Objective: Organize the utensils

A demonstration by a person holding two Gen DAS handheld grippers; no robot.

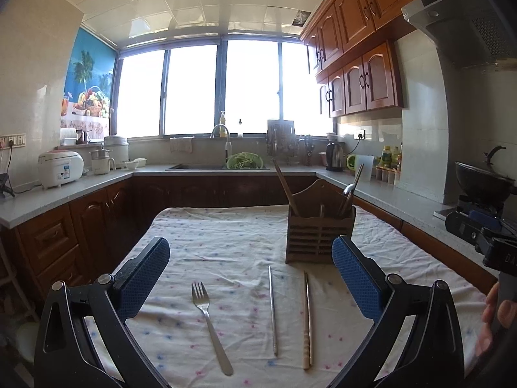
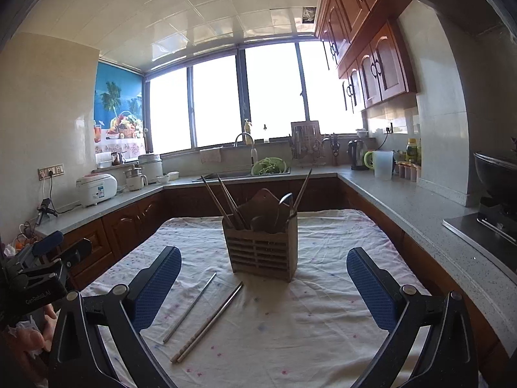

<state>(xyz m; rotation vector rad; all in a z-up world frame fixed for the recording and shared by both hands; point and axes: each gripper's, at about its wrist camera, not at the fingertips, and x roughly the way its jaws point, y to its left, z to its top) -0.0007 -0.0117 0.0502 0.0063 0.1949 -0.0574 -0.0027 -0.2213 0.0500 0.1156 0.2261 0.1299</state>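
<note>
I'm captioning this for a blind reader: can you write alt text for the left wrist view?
Open tongs hover over a table where a fork, one metal chopstick and a chopstick pair lie before a wooden utensil holder; kitchen counters and bright windows behind.

Between my left jaws I see a shiny metal fork (image 1: 210, 323), a smooth steel chopstick (image 1: 273, 310) and a paler matt pair of chopsticks (image 1: 307, 320) on creased, speckled cloth (image 1: 226, 236). Ahead stands a matt slatted wooden holder (image 2: 261, 249). My pads (image 1: 142, 281) look like dimpled blue rubber.
</note>
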